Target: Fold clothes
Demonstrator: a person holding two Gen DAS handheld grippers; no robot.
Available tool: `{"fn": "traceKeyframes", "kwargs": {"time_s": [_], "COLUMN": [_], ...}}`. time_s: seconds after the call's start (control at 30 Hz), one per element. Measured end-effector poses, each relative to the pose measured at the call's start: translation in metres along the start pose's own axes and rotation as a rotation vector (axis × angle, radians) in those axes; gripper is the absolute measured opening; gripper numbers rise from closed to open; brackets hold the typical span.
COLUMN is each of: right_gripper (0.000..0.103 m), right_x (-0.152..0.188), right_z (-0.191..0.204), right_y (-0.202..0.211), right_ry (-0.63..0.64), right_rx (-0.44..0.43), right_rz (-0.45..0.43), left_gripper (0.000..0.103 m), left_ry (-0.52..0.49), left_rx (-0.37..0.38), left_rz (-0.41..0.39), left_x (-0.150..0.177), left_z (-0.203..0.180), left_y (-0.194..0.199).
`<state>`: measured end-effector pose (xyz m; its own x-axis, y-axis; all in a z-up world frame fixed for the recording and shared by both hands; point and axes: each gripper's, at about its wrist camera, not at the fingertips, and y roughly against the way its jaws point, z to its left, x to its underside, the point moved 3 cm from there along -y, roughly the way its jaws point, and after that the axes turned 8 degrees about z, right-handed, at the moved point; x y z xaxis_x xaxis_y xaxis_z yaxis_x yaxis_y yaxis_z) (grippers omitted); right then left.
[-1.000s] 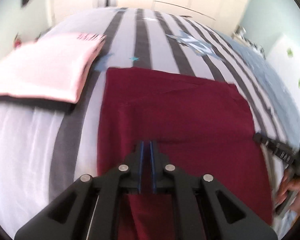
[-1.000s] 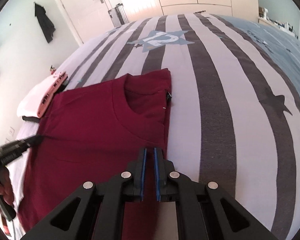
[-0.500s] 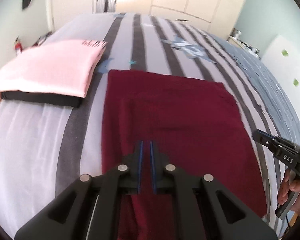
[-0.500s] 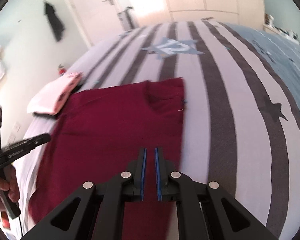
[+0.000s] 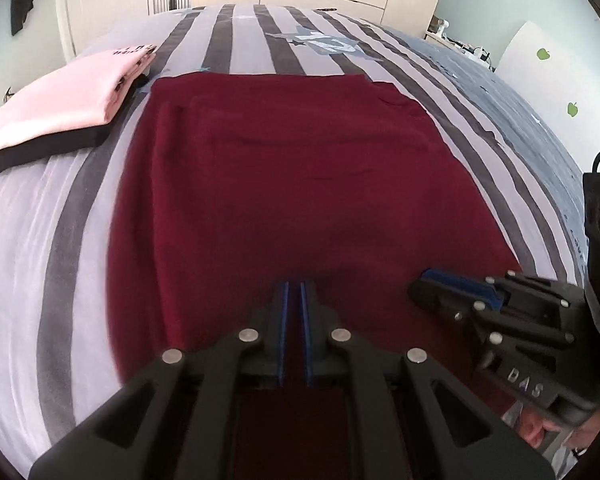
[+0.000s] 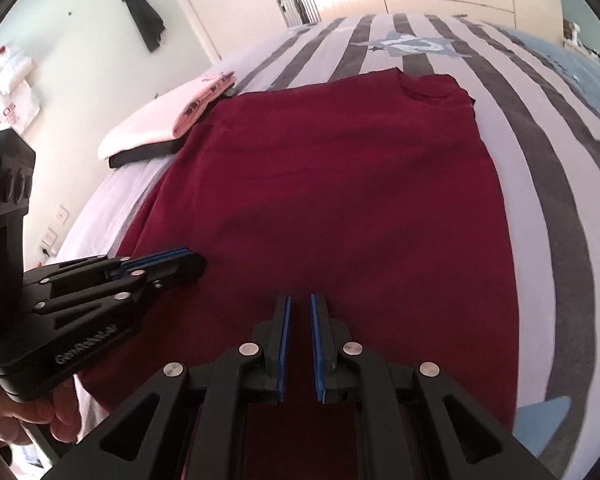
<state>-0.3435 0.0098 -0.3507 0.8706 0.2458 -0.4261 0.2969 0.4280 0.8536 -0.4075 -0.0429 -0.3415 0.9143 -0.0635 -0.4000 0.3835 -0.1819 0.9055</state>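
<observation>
On the striped bed a maroon shirt lies flat, partly folded, its collar at the far end. Both grippers hang over its near edge side by side: the left gripper and the right gripper each have fingers nearly together, gripping nothing. Beside the shirt sits a pink folded garment on a black one.

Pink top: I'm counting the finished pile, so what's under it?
A folded black garment lies under the pink top; only its edge shows, the rest is covered.
</observation>
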Motion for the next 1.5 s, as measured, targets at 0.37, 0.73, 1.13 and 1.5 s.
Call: {"fn": "traceKeyframes", "kwargs": {"time_s": [0.37, 0.73, 1.13, 1.5], "right_gripper": [0.009, 0.012, 0.013, 0.01], "right_x": [0.015, 0.018, 0.057, 0.079], "right_z": [-0.064, -0.072, 0.036, 0.021], "right_y": [0.044, 0.08, 0.065, 0.043], "right_ry": [-0.134, -0.167, -0.034, -0.025], "right_rx": [0.091, 0.126, -0.048, 0.009], "right_rz": [-0.029, -0.085, -0.034, 0.025], "left_gripper": [0.005, 0.005, 0.005, 0.005], "left_ry": [0.116, 0.132, 0.063, 0.091], "left_rx": [-0.09, -0.038, 0.161, 0.053], "left_rz": [0.001, -0.074, -0.024, 0.008], "left_x": [0.015, 0.031, 0.055, 0.078], "left_z": [0.055, 0.045, -0.023, 0.015], "left_y": [0.027, 0.059, 0.053, 0.042]}}
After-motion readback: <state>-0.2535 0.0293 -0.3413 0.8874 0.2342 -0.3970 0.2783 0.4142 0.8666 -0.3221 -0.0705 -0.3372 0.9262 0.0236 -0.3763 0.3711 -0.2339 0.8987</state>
